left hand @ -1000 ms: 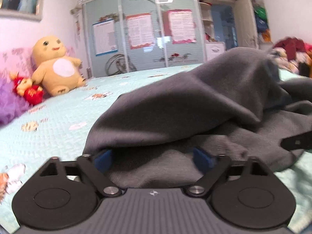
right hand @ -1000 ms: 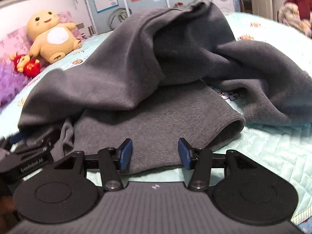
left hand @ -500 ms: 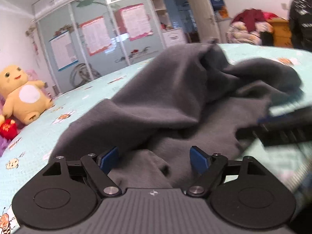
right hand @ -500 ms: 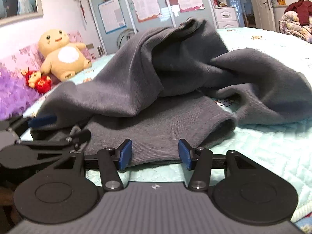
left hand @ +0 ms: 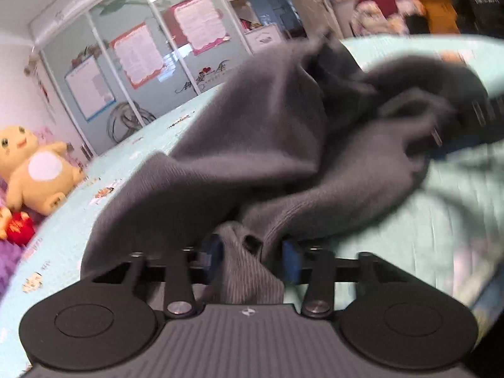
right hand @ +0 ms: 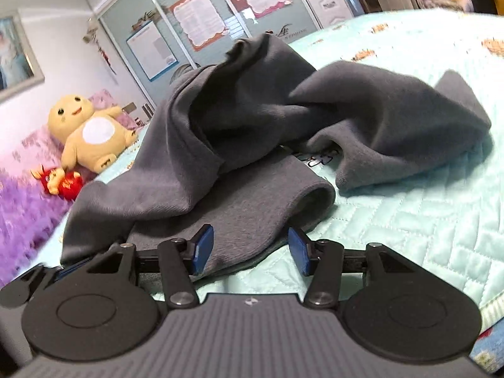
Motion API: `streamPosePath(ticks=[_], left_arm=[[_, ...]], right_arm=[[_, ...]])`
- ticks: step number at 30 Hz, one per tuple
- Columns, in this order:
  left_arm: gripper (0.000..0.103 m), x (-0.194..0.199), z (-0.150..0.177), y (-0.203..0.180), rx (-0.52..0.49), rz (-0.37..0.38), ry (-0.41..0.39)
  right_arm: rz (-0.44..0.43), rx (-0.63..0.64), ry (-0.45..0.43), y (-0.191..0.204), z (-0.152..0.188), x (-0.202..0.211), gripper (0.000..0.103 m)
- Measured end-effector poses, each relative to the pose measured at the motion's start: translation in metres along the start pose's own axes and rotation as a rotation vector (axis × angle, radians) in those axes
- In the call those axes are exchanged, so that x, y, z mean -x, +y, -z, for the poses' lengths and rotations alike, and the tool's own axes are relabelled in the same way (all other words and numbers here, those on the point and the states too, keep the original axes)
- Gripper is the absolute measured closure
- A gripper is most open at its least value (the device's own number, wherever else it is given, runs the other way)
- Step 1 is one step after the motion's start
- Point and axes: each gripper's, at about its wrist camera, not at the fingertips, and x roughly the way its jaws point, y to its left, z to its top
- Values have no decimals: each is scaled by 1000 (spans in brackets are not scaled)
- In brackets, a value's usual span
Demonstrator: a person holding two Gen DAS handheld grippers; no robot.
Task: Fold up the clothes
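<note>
A dark grey garment (left hand: 283,145) lies crumpled on a light green quilted bed (left hand: 441,220). My left gripper (left hand: 250,256) is shut on a bunched edge of the garment, with cloth filling the gap between its blue pads. In the right wrist view the same garment (right hand: 252,132) lies in a heap, and a hem opening faces the camera. My right gripper (right hand: 250,249) is open, with its blue pads either side of the near edge of the cloth. The right gripper also shows blurred at the right of the left wrist view (left hand: 466,126).
A yellow plush toy (right hand: 85,132) and a small red toy (right hand: 61,182) sit at the far left by a purple fluffy cover (right hand: 22,214). Glass wardrobe doors (left hand: 141,72) stand behind the bed. A pile of clothes (left hand: 387,9) is at the far right.
My left gripper has closed its jaws on the garment's edge and drawn the cloth towards itself. My right gripper stays open at the near hem and has tilted.
</note>
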Motion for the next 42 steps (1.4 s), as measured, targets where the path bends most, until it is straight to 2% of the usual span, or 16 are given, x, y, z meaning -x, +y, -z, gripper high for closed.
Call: streamPosePath(ticks=[1, 3, 7, 9, 11, 14, 17, 20, 22, 23, 24, 27, 30, 37, 39, 42], left_arm=[[67, 0, -4, 3, 9, -9, -8], [66, -1, -9, 6, 15, -31, -15], [57, -1, -6, 1, 3, -46, -8], [36, 0, -4, -4, -30, -60, -12], [28, -2, -4, -9, -62, -70, -14], [27, -6, -6, -15, -103, -68, 1], [30, -13, -10, -16, -133, -73, 9], [49, -17, -20, -1, -97, -74, 2], [64, -16, -31, 11, -72, -85, -28], [76, -14, -39, 16, -72, -106, -54], [80, -13, -47, 21, -71, -127, -79], [81, -10, -79, 45, -25, -156, -130], [81, -12, -99, 62, 3, -147, -136], [74, -35, -89, 66, -14, -208, -99], [63, -37, -79, 66, -6, -210, -80], [58, -41, -70, 69, -14, -211, -55]], right_arm=[[-5, 5, -7, 0, -1, 0, 69], [-29, 41, -18, 2, -5, -2, 93], [-91, -8, -7, 0, -15, -15, 95], [-120, -62, 3, -3, -20, -20, 101], [-155, -87, -14, -2, -28, -18, 101], [-181, -97, -41, 1, -41, -17, 101], [-191, -119, -35, -2, -42, -17, 100], [-203, -158, -16, -9, -35, -18, 96], [-203, -179, 12, -14, -29, -19, 89], [-201, -186, 21, -17, -27, -19, 81], [-198, -188, 22, -19, -26, -18, 75], [-206, -192, 10, -20, -26, -14, 74], [-224, -188, 6, -19, -24, -12, 73], [-233, -77, 56, 1, -13, -19, 63], [-222, -17, 53, 9, -10, -19, 56], [-220, 23, 50, 12, -9, -19, 56]])
